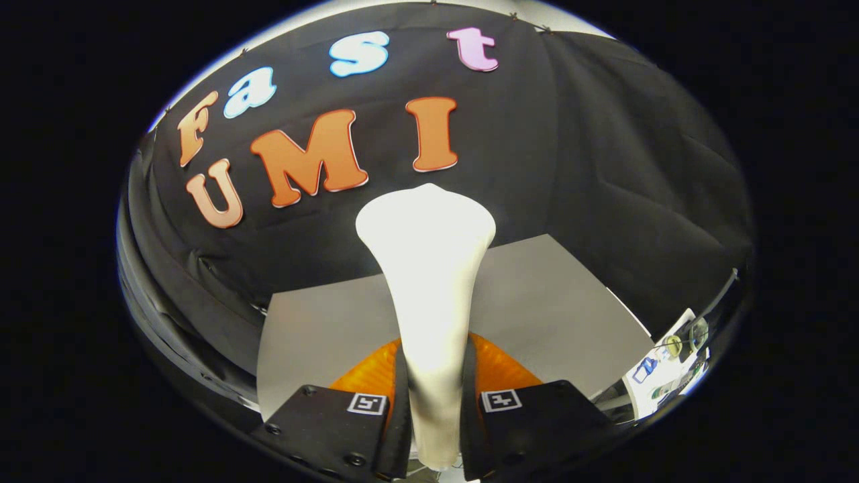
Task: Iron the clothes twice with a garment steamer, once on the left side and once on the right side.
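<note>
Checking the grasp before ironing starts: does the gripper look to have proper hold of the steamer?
Probably yes. The gripper has both fingers pressed against the steamer handle, one on each side, with nothing between them and it. The head stands up beyond the fingers, above the grey table.

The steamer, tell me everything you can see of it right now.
The steamer is a smooth, cream-white piece that looks like plastic, with a slim handle that widens into a flared, rounded head. It points forward and up, away from the tongs, and its head stands out against the black wall above the grey table. The tongs are shut on its handle, both fingers pressing its sides. No cord, steam or clothes can be seen.
</note>
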Motion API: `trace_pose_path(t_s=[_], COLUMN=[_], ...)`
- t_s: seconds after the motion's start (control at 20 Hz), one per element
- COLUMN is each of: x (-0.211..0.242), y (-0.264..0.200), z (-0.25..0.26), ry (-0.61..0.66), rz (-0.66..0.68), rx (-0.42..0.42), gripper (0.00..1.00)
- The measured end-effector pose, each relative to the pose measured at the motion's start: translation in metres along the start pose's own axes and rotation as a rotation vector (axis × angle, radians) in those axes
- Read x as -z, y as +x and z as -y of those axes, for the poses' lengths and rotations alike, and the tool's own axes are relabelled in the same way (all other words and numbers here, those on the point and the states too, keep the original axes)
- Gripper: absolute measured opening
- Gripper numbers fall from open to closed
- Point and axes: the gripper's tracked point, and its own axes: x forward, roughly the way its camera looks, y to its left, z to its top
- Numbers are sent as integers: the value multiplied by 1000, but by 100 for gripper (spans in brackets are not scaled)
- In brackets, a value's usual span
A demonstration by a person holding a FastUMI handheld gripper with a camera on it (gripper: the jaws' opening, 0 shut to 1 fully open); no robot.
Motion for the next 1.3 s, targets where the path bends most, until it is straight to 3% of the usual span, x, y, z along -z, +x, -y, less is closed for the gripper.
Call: trace_pose_path(t_s=[0.35,0.75,0.95,1.3], x=[9,47,58,68], y=[-95,-196,-220,-220], z=[-43,-151,-218,-325], ry=[38,24,-11,-126], rz=[157,253,263,228], rx=[30,3,-36,-120], gripper=[37,37,37,37])
